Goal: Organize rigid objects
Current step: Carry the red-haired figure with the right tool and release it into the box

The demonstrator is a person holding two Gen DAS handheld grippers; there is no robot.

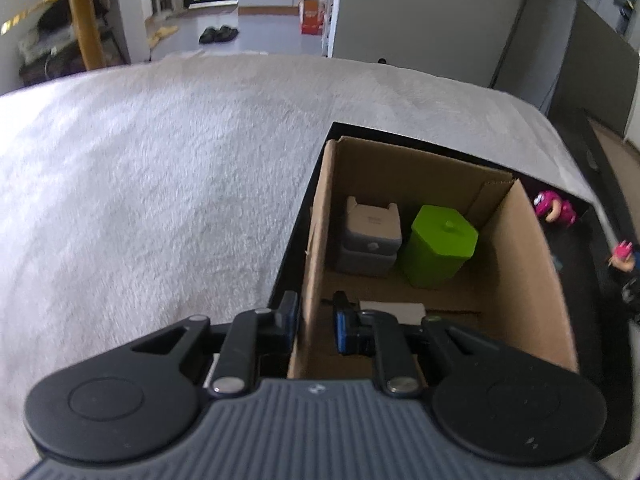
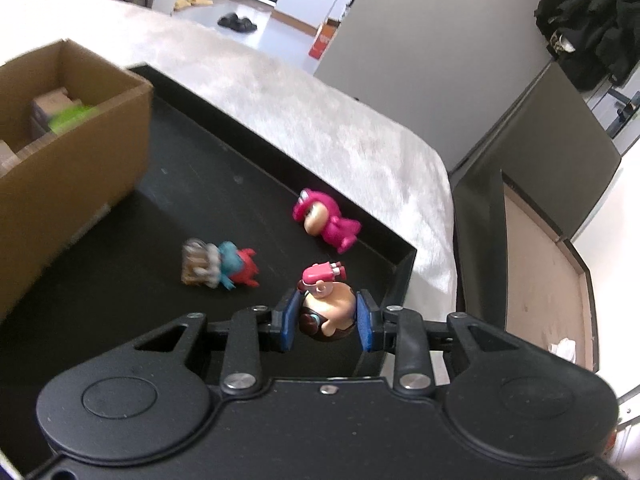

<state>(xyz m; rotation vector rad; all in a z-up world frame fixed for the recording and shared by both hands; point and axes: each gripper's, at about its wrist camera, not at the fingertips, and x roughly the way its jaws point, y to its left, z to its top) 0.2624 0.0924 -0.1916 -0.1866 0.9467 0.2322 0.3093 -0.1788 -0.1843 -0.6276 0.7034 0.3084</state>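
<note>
Holding the figurine [image 2: 328, 312] firmly in our right claw [image 2: 327, 322], we should lift clear before crossing left to the cardboard box [image 2: 80, 152]. Our left claw [image 1: 314, 320] pinches the box wall, steadying it.

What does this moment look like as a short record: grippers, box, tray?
left gripper: shut on the box wall
right gripper: shut on a figure with a pink cap
box contents: grey container, green container
tray: holds the box, a pink figure and a blue-red figure, both lying loose
</note>
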